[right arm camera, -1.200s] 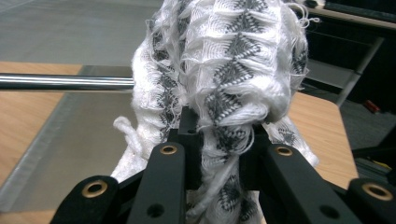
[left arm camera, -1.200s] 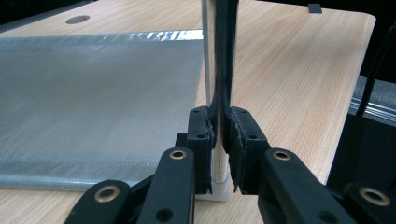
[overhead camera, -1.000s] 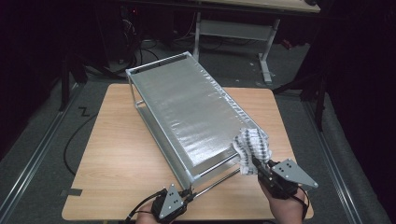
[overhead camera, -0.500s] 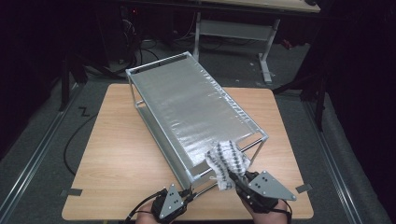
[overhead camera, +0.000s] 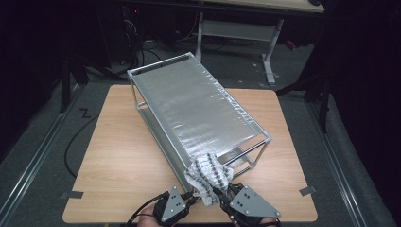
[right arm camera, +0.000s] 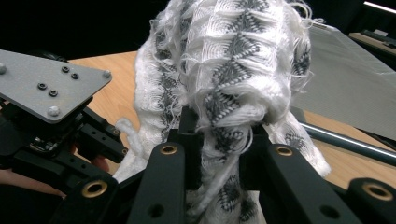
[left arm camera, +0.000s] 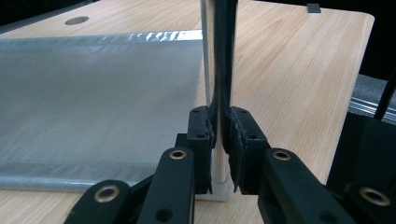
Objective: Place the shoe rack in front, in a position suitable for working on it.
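Note:
A metal rack (overhead camera: 198, 106) with a silvery mesh top lies at a slant across the wooden table (overhead camera: 118, 156). My left gripper (overhead camera: 188, 197) sits at the table's front edge, shut on the rack's near corner post (left arm camera: 217, 70); the jaws press on the chrome post from both sides, at my left gripper (left arm camera: 218, 137). My right gripper (overhead camera: 221, 195) is just to its right, shut on a bunched white cloth with a grey pattern (overhead camera: 208, 176). The cloth (right arm camera: 233, 60) billows above my right gripper (right arm camera: 223, 135) and hides the jaw tips.
The rack's lower mesh shelf (left arm camera: 93, 98) spreads left of the held post. A chrome bar (right arm camera: 345, 140) and the mesh top (right arm camera: 345, 84) lie beyond the cloth. The left gripper's grey plate (right arm camera: 51, 88) is close beside the right gripper. A desk frame (overhead camera: 236, 28) stands behind the table.
My right gripper has carried the cloth leftward along the rack's near end, from its right corner to right beside the left gripper. The left gripper has stayed on the post.

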Demonstrator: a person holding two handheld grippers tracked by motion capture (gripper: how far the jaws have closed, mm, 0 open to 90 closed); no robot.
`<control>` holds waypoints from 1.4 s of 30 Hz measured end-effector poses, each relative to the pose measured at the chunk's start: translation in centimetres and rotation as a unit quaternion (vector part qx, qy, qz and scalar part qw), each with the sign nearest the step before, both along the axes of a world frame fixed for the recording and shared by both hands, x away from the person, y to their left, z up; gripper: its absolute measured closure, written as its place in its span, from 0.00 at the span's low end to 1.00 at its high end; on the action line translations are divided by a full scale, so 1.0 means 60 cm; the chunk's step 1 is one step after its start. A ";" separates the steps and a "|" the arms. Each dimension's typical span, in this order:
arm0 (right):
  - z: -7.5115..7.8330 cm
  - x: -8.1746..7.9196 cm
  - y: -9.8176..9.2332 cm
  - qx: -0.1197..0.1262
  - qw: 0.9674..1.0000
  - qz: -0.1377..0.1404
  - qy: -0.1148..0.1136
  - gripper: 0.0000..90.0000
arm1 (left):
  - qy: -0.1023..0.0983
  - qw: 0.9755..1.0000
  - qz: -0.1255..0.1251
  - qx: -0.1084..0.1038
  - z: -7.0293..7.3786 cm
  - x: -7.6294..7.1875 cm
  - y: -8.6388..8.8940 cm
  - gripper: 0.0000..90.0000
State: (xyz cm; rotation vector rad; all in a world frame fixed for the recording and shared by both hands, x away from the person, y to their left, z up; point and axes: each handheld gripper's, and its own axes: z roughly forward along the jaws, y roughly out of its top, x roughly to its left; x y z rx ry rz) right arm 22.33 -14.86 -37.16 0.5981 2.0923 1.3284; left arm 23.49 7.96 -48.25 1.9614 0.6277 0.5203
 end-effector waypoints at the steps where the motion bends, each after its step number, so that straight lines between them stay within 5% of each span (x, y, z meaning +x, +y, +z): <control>1: 0.001 0.001 -0.002 0.001 1.000 -0.003 0.001 0.84 | 0.000 1.000 0.000 0.000 0.000 0.000 0.000 0.88; 18: 0.004 0.068 -0.090 0.020 0.995 -0.093 0.013 0.84 | 0.004 1.000 0.003 0.006 0.003 -0.006 0.011 0.88; 32: 0.005 0.118 -0.179 0.057 0.980 -0.188 0.030 0.84 | 0.005 1.000 0.006 0.008 0.004 -0.016 0.021 0.88; 42: 0.001 0.115 -0.167 0.050 0.982 -0.180 0.033 0.84 | 0.008 1.000 -0.004 0.001 0.002 -0.012 0.020 0.88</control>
